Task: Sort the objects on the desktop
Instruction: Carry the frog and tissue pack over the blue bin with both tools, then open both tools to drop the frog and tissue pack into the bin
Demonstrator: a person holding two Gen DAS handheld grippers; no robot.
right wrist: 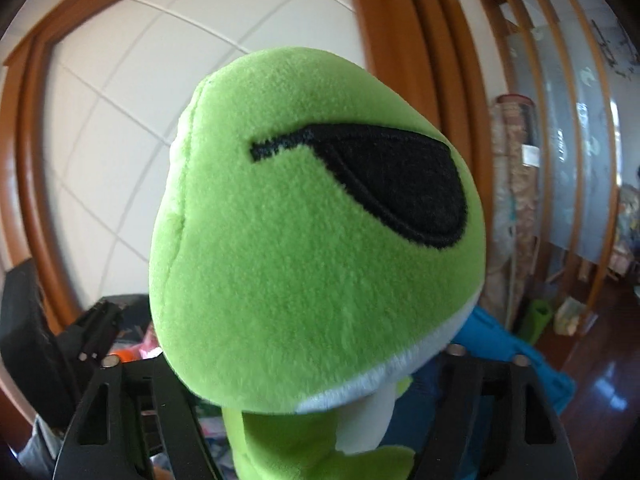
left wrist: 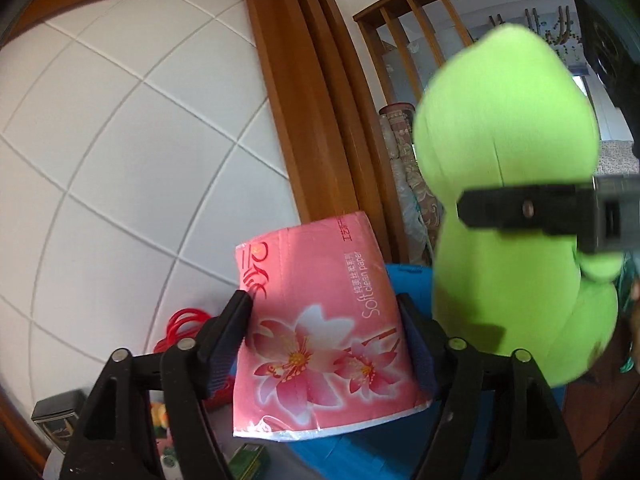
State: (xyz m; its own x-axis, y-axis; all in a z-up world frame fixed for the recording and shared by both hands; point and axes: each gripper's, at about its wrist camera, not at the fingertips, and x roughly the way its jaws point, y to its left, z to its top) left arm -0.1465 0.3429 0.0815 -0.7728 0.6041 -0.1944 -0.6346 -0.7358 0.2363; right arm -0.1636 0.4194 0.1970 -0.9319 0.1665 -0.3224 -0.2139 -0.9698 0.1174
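A pink wrapped roll of soft paper (left wrist: 320, 320), printed with flowers, sits tilted between the fingers of my left gripper (left wrist: 324, 304), and both pads touch its sides. It hangs in the air over a blue bin (left wrist: 412, 280). A bright green plush toy (left wrist: 508, 120) with a black eye patch is upright at the right. One black finger (left wrist: 520, 212) of the right gripper crosses its neck. In the right wrist view the plush head (right wrist: 300, 240) fills the middle and hides the pads of my right gripper (right wrist: 308, 360), whose arms stand wide on either side of the neck.
The blue bin (right wrist: 492, 336) lies below and behind both grippers. Red cords (left wrist: 184, 320), a dark box (left wrist: 56, 420) and a green pack (left wrist: 248, 460) lie low at the left. A white panelled wall and a wooden frame (left wrist: 312, 120) stand behind, with dark wooden floor (right wrist: 600, 380) at the right.
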